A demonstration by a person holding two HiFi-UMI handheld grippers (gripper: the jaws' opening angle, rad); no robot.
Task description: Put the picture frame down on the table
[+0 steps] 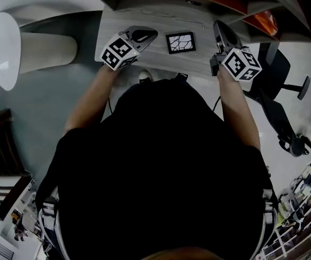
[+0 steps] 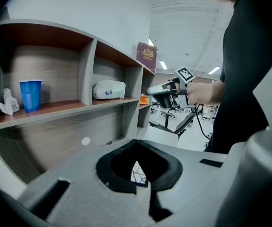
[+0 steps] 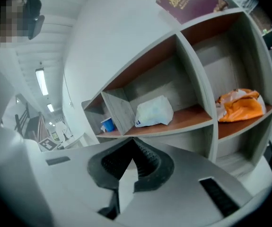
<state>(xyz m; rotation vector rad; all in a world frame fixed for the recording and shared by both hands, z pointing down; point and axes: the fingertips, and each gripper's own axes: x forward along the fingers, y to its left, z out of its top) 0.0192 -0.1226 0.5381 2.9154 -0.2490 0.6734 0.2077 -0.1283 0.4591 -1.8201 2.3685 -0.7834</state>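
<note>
Picture frame (image 1: 180, 42) lies flat, face up, mid-table (image 1: 158, 20), touching neither tool. My left gripper (image 1: 146, 35) hangs at its 9 o'clock and my right gripper (image 1: 220, 28) at 3, both with jaws together and empty. Bare tabletop rings it; shelf unit (image 3: 173, 124) at 12, table's near edge at 6.

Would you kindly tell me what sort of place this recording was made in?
Probably an office or lab workspace: a wooden desk with open shelf cubbies above it, a black swivel chair beside it, and ceiling strip lights beyond.
</note>
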